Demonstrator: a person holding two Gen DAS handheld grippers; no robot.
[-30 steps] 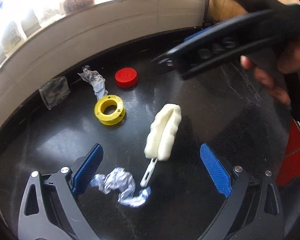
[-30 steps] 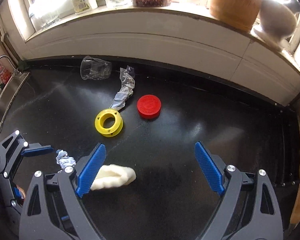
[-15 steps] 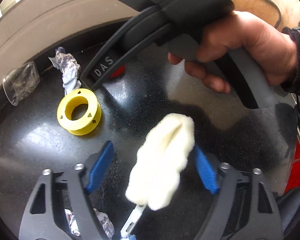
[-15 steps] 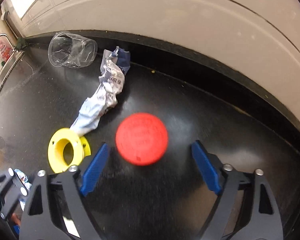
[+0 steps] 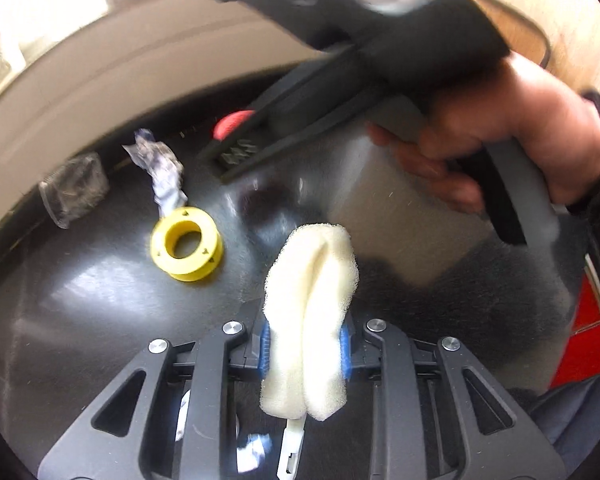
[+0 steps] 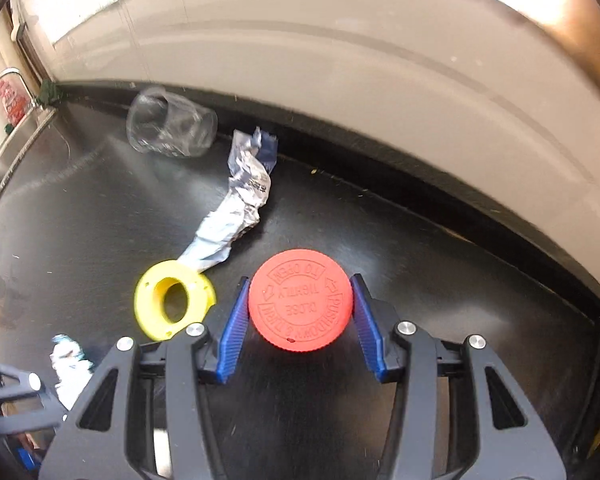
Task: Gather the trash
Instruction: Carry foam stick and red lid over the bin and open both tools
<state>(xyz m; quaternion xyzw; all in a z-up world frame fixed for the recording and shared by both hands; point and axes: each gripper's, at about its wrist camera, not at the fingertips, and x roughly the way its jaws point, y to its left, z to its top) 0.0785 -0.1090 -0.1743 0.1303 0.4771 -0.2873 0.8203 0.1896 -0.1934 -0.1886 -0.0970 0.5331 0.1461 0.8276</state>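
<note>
Left wrist view: the left tongs are closing, narrow now, with the sponge between the blue pads; both pads press its sides. Its white handle sticks back toward the camera. A crumpled wrapper lies on the black surface under the tongs' frame. Toward the surface's back edge, from the left, sit a clear cup on its side, a twisted wrapper, a yellow ring and a partly hidden red cap. A hand grips the handle of the right tongs, which crosses the upper part of this view and covers most of the cap; their tips do not show here.

Right wrist view: the right tongs are closing, about half open, with the red cap flat on the surface between the pads. Both pads stand at its rim; whether they press it I cannot tell. Just left of the left pad lies the yellow ring, the twisted wrapper running from it toward the back edge. The cup lies by that edge, left of the wrapper's far end. At the lower left, the crumpled wrapper sits beside part of the left tongs' frame.
</note>
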